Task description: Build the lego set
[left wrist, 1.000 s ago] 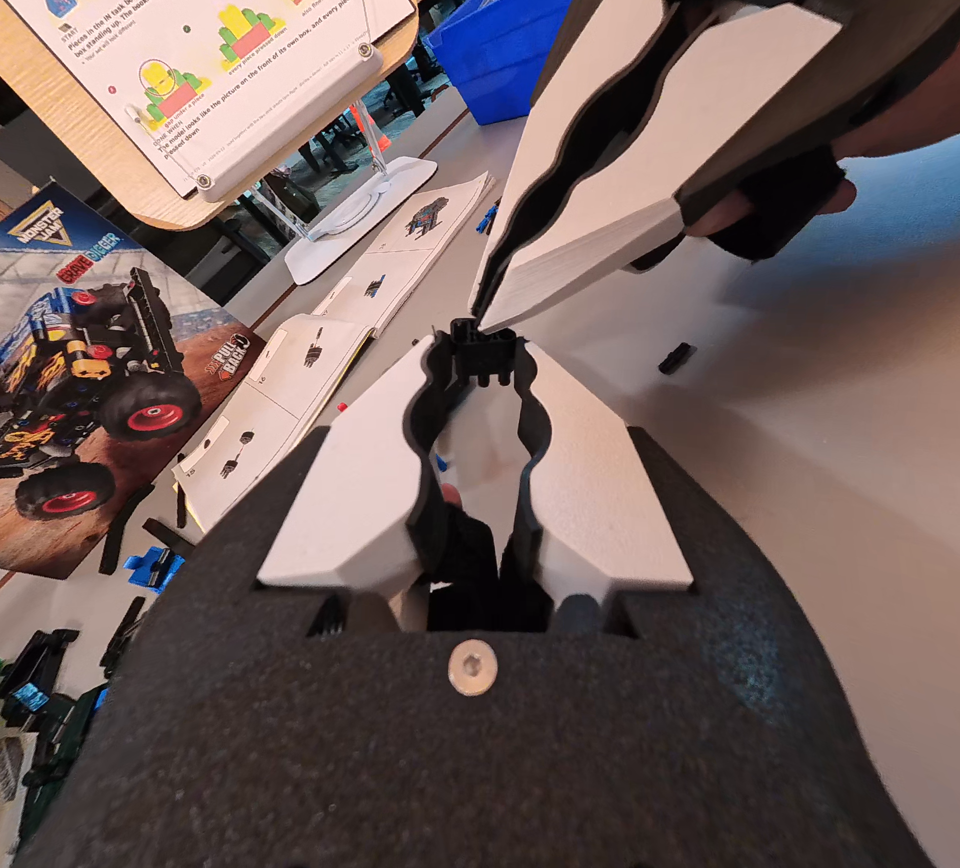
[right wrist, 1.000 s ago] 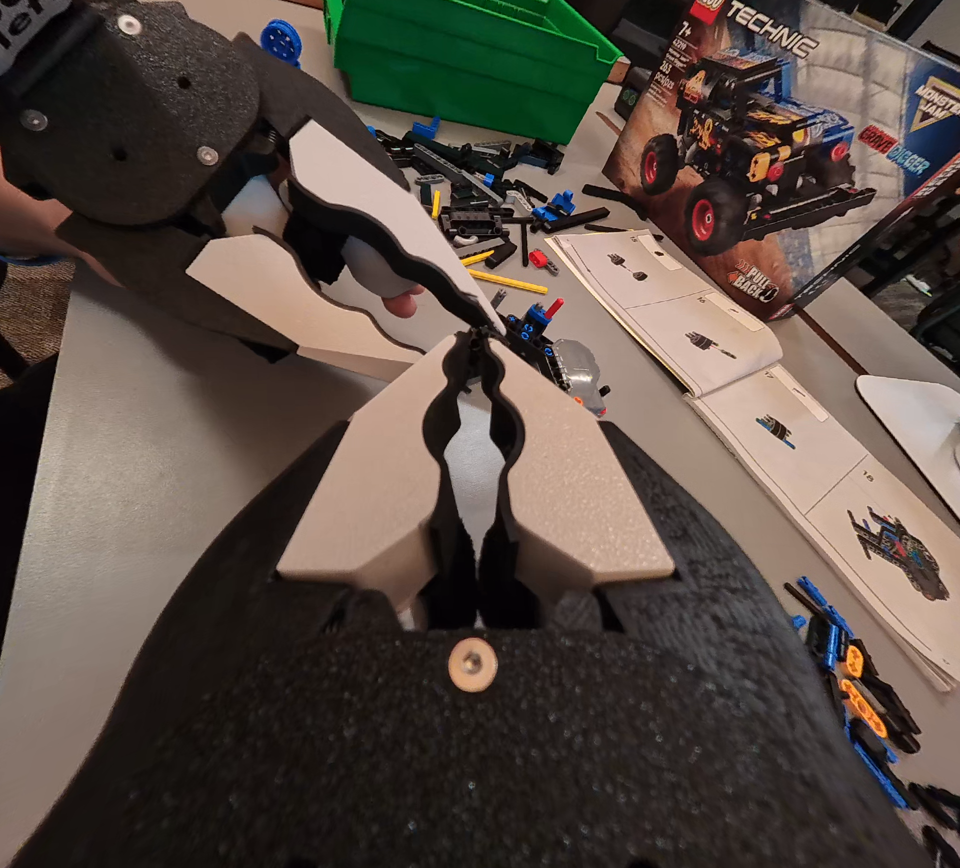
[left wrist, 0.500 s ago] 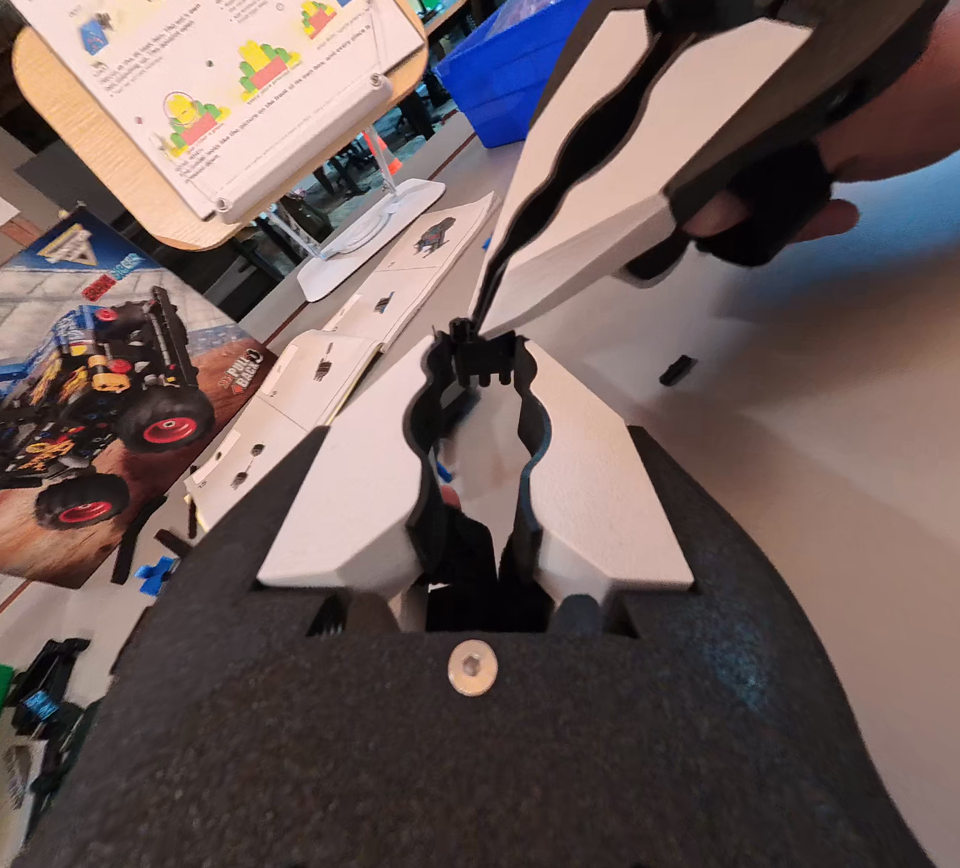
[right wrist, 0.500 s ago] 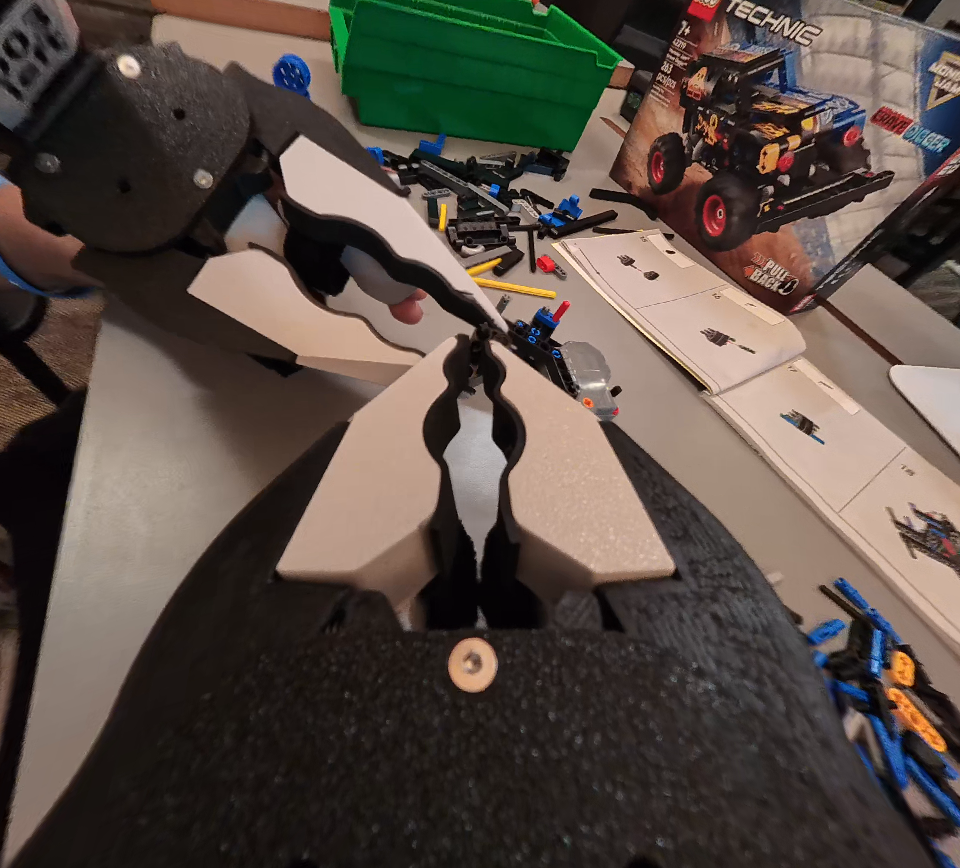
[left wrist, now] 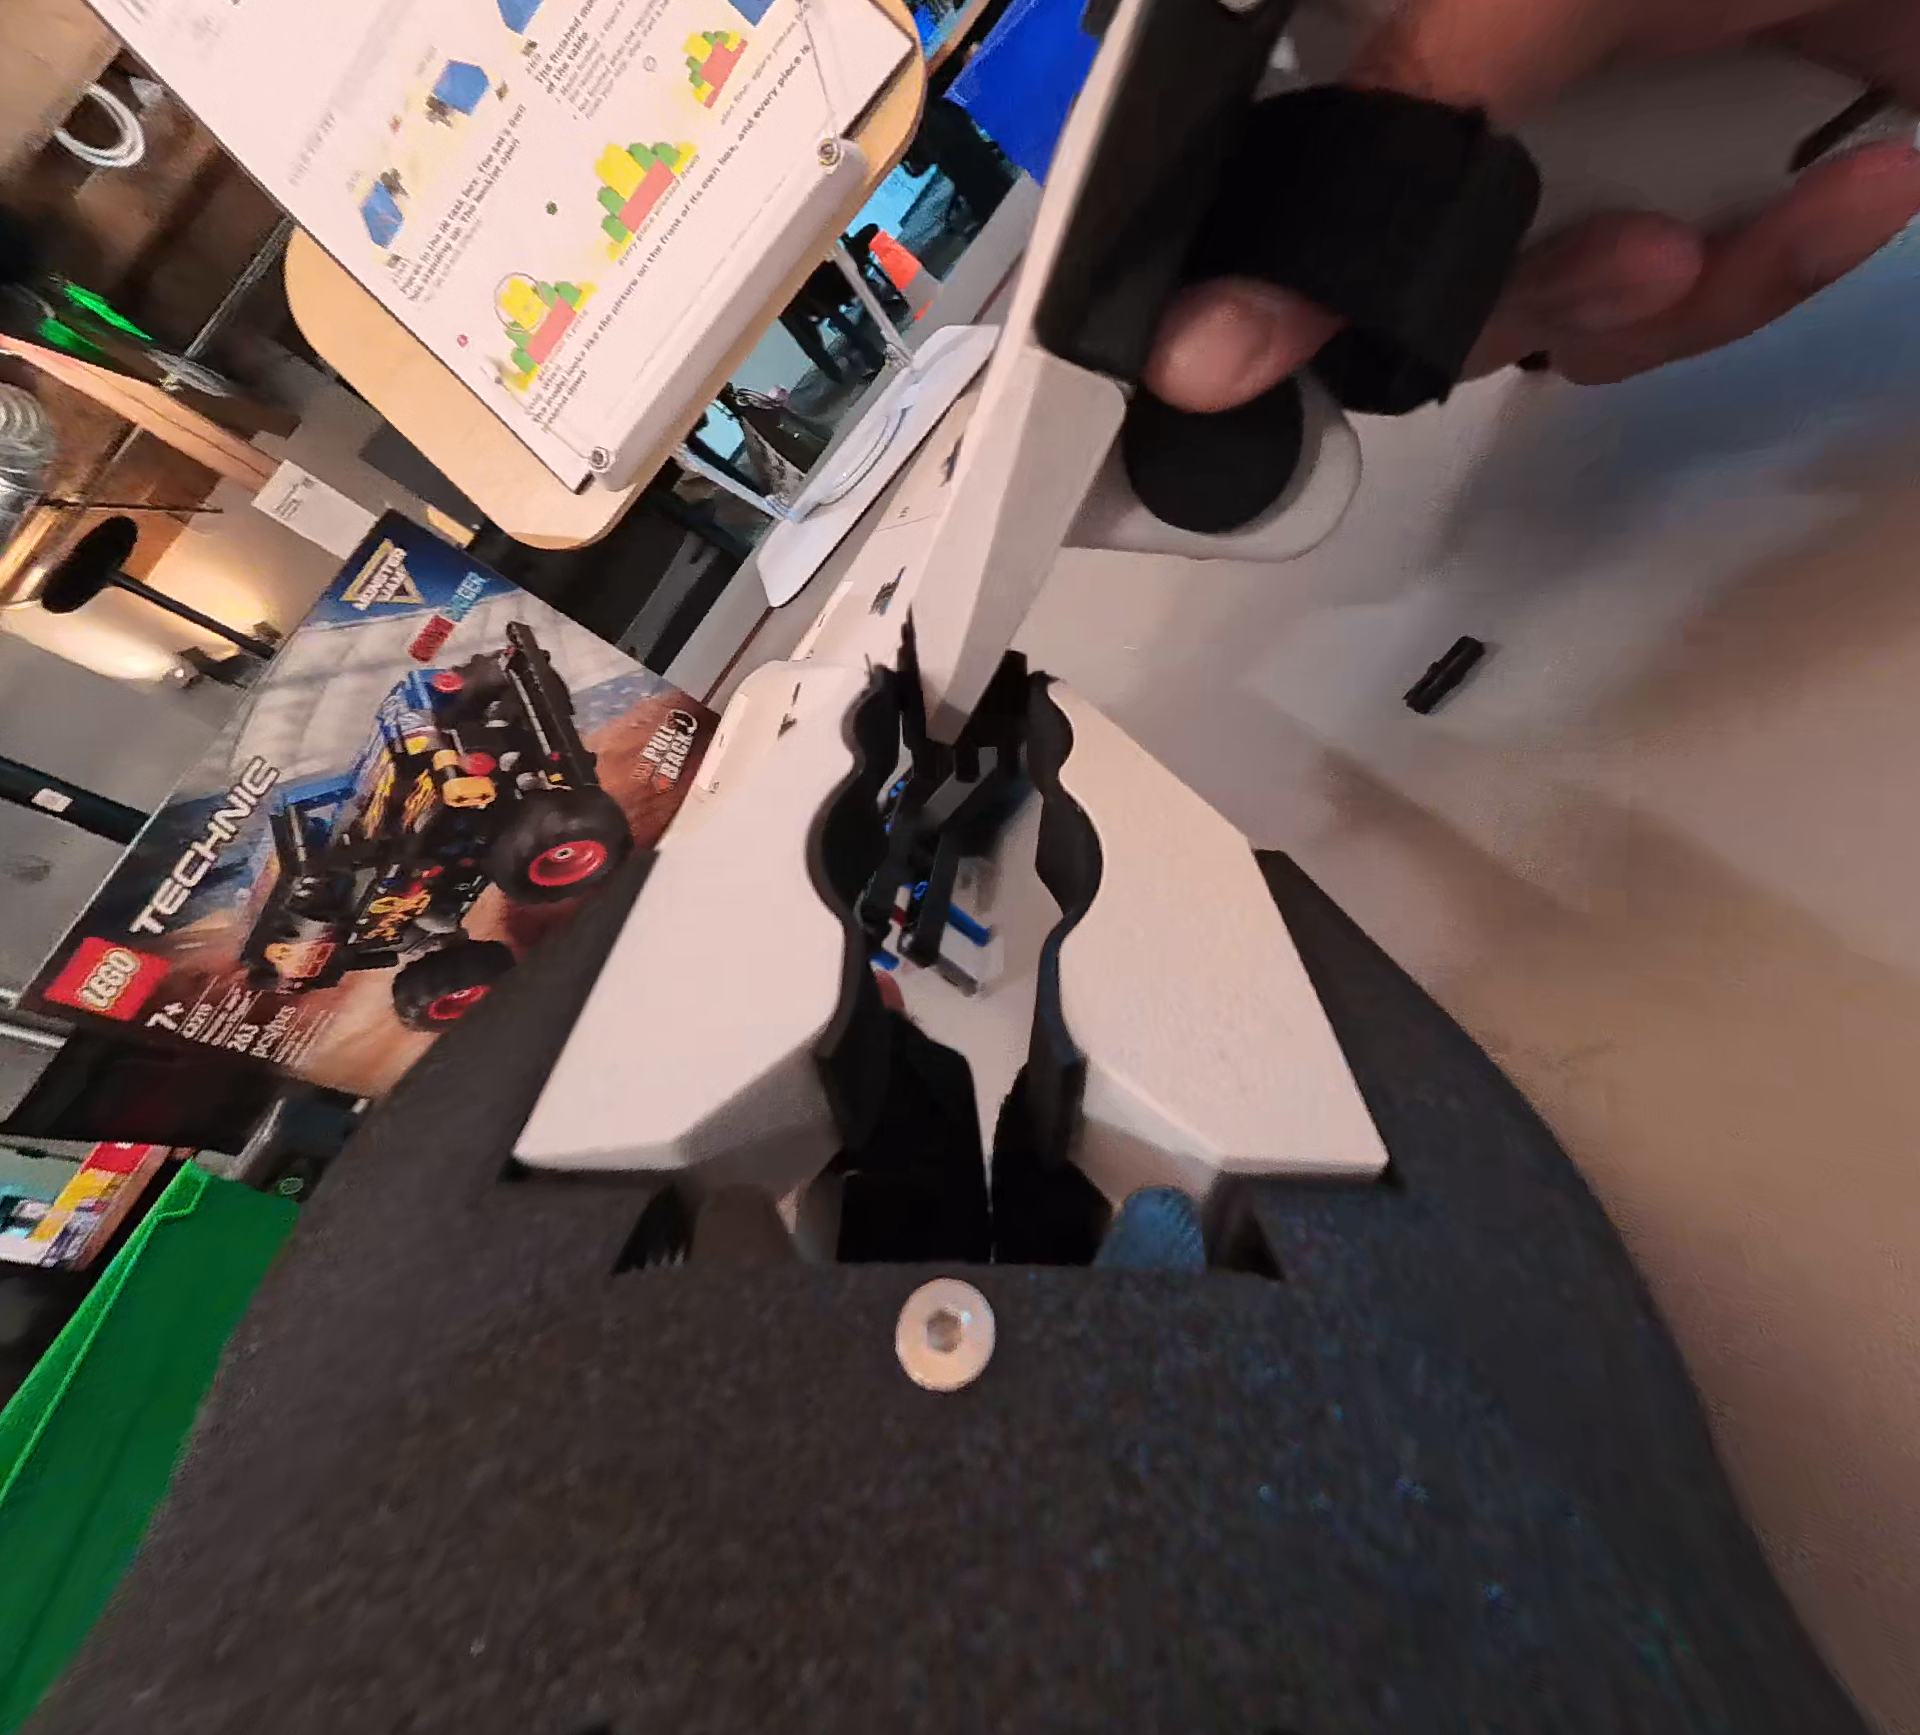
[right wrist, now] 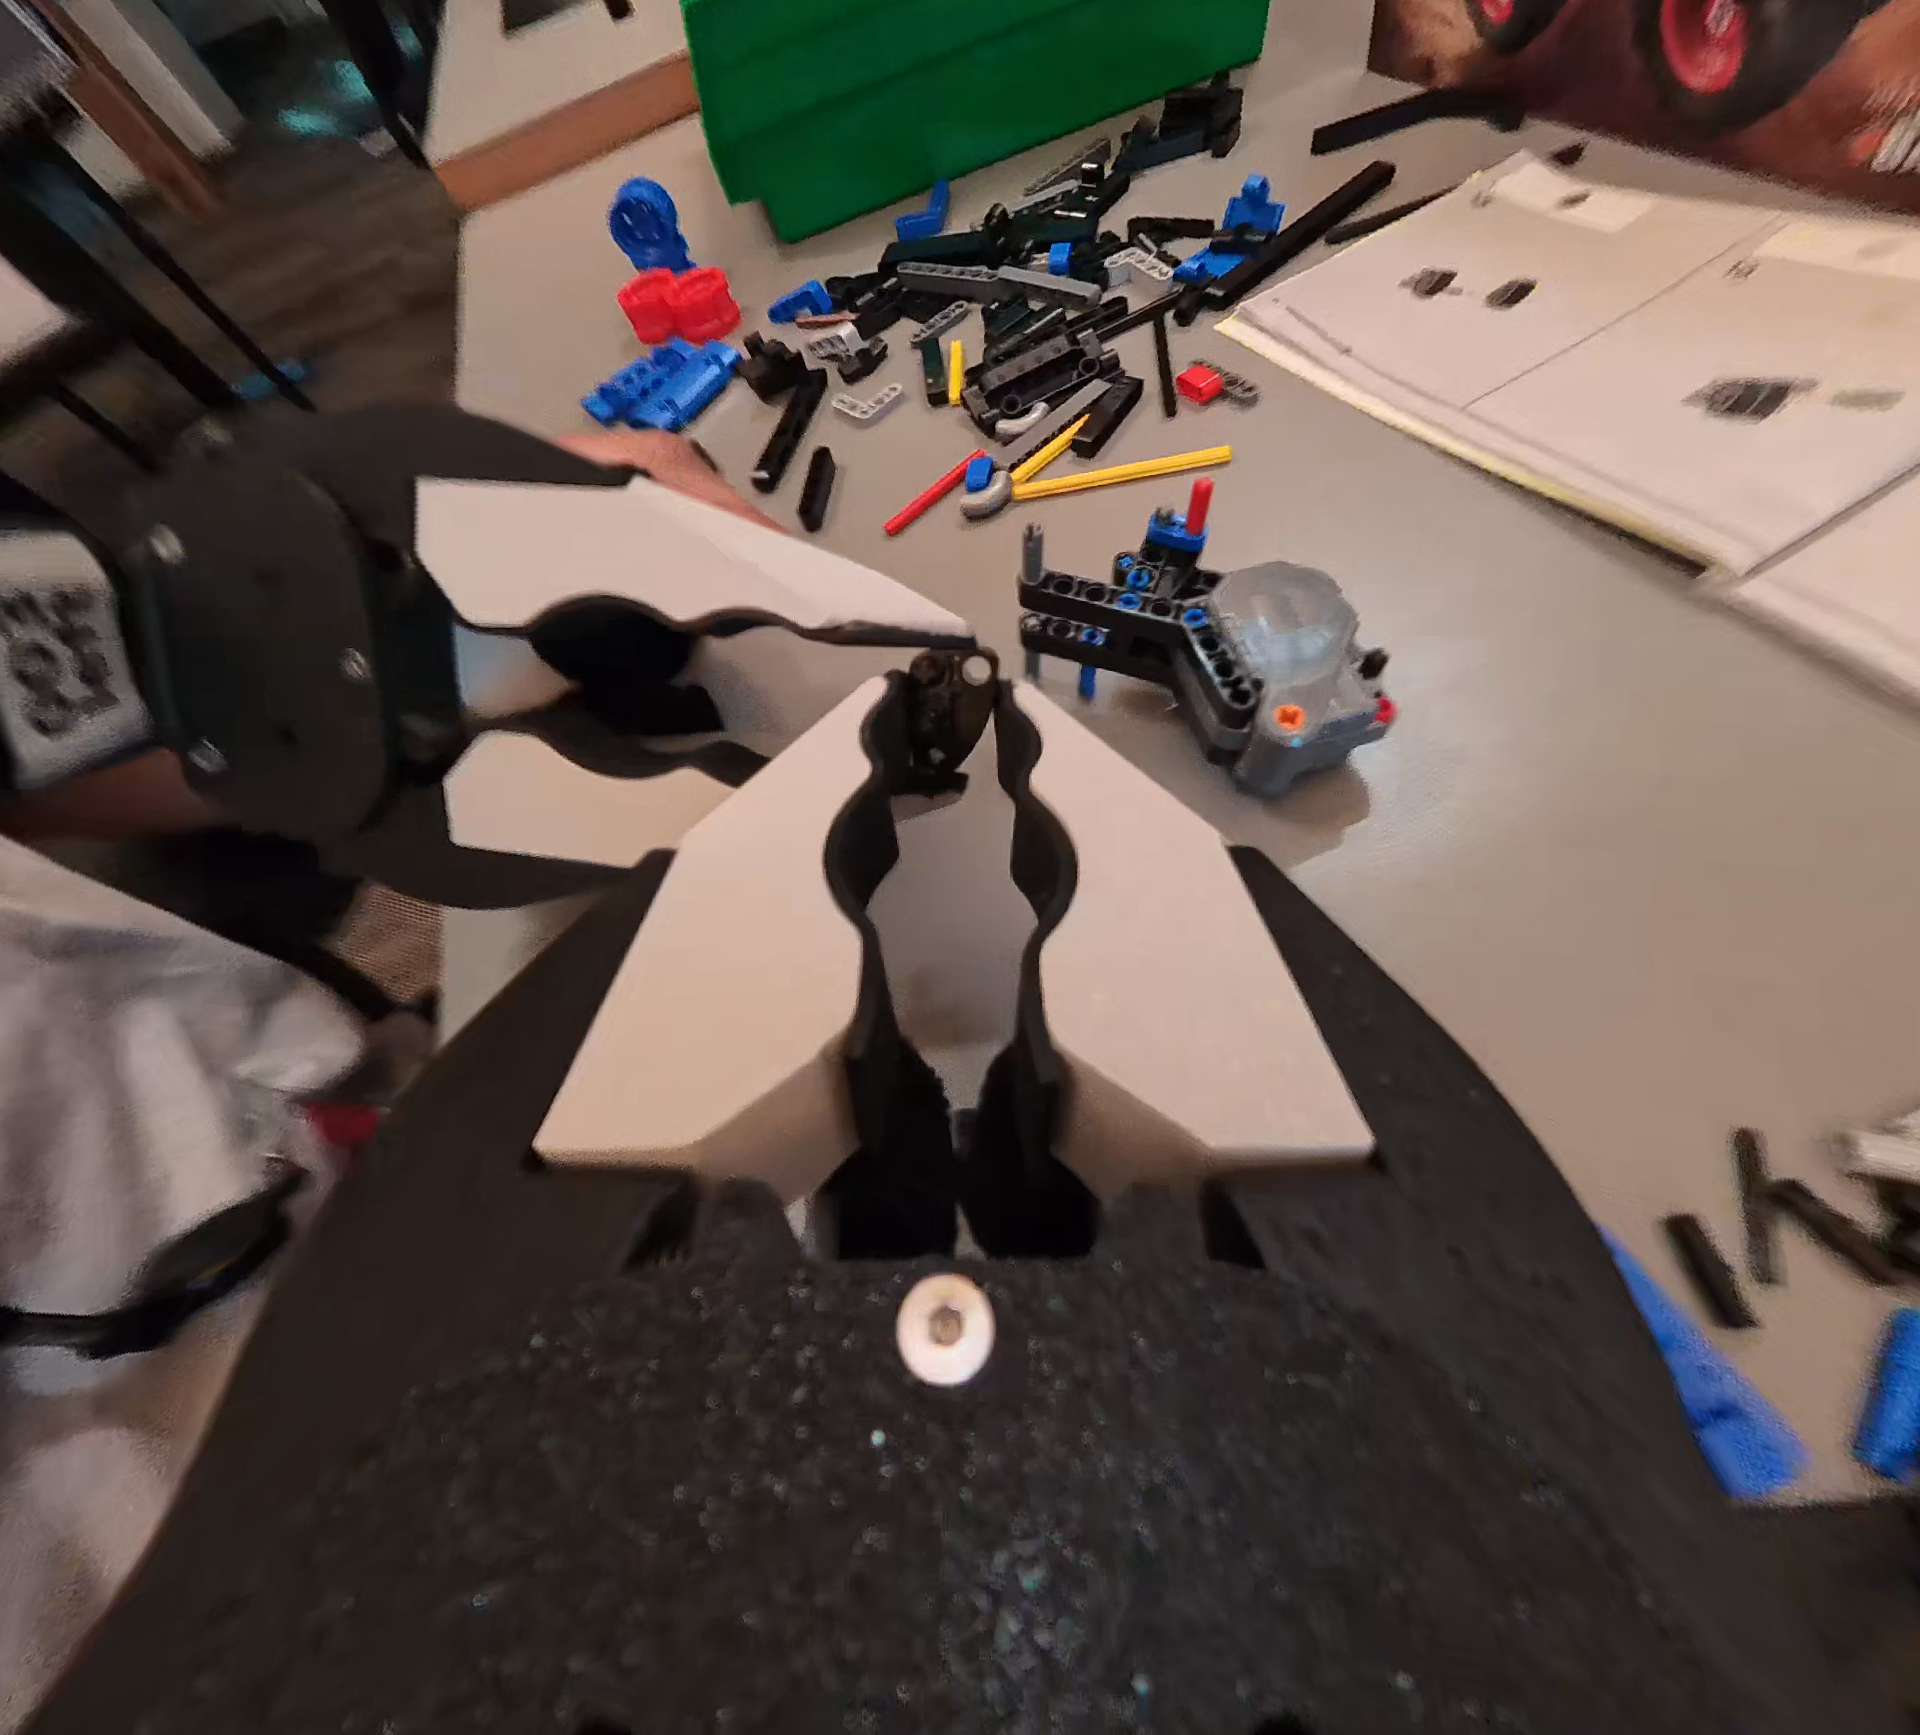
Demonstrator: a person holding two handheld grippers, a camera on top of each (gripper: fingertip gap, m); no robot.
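Right hand-held gripper (right wrist: 940, 698) pinches a black piece (right wrist: 940, 717), touching the left hand-held gripper (right wrist: 961, 641).

Bright indoor light, motion blur, wide-angle edge distortion.

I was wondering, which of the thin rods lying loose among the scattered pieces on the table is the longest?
The yellow rod nearest the half-built grey and black assembly. It outstretches the shorter yellow rod and the red rod beside it.

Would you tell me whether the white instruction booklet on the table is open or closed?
Open: the white instruction booklet lies flat on the grey table, pages spread.
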